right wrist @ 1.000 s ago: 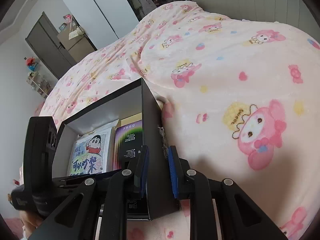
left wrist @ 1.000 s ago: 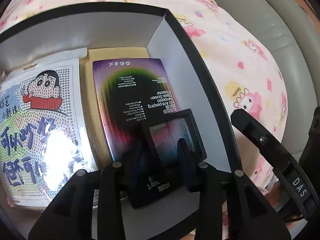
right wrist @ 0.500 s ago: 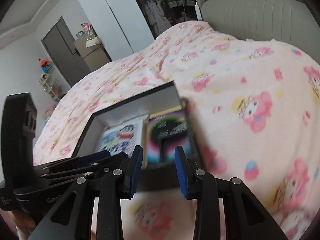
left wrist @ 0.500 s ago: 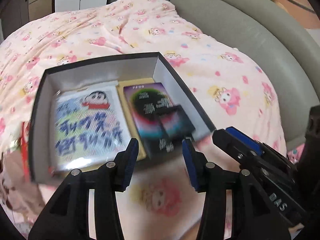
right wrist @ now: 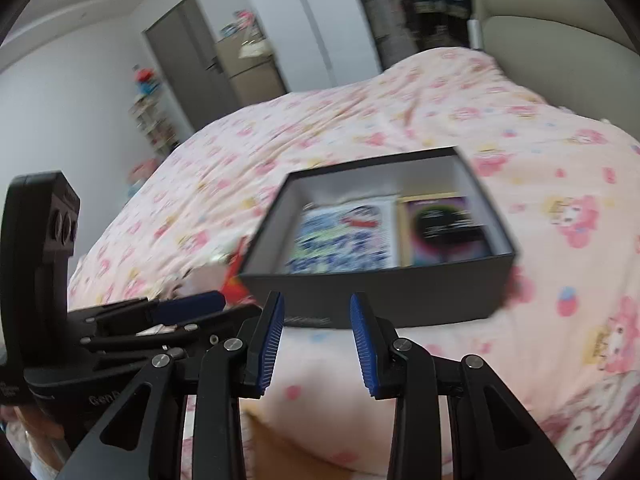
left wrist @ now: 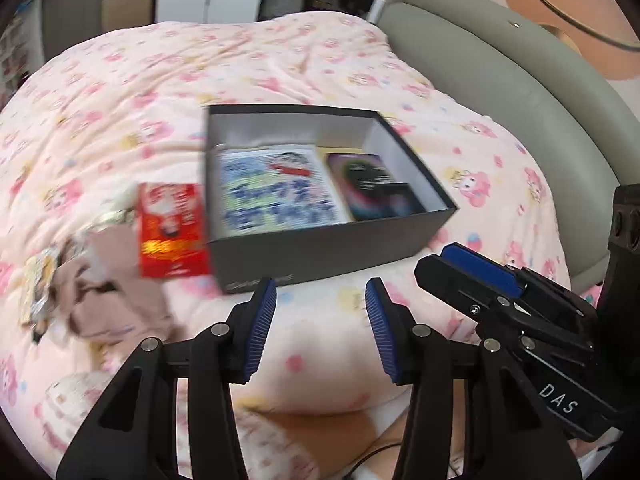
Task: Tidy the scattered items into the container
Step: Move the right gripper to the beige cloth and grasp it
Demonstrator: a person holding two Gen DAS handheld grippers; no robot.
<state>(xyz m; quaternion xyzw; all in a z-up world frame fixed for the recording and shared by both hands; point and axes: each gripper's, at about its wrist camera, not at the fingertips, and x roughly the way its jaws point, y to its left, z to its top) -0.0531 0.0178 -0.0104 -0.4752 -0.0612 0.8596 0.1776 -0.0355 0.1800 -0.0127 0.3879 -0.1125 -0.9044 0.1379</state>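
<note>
A black open box (left wrist: 332, 248) (right wrist: 400, 300) sits on the pink bedspread. Inside it lie a cartoon sheet (left wrist: 276, 188) (right wrist: 344, 236), a dark rainbow package (left wrist: 360, 172) (right wrist: 440, 216) and a small dark box (left wrist: 400, 200). A red packet (left wrist: 172, 232) (right wrist: 236, 280) lies outside against the box's left wall, with a beige cloth (left wrist: 112, 292) and shiny wrappers (left wrist: 40, 280) beside it. My left gripper (left wrist: 321, 288) (right wrist: 188, 304) hovers open in front of the box, holding nothing. My right gripper (right wrist: 317, 298) (left wrist: 480, 268) is open beside it, also holding nothing.
The pink cartoon-print bedspread (left wrist: 280, 60) covers the bed. A grey padded headboard (left wrist: 500, 92) curves along the right. Across the room stand a grey door (right wrist: 188, 68), a cabinet (right wrist: 256, 76) and a small shelf (right wrist: 152, 120).
Both grippers have pulled back and up from the box. The left let go of the small dark box, now lying inside; the right released the box's wall. Both jaws are wider.
</note>
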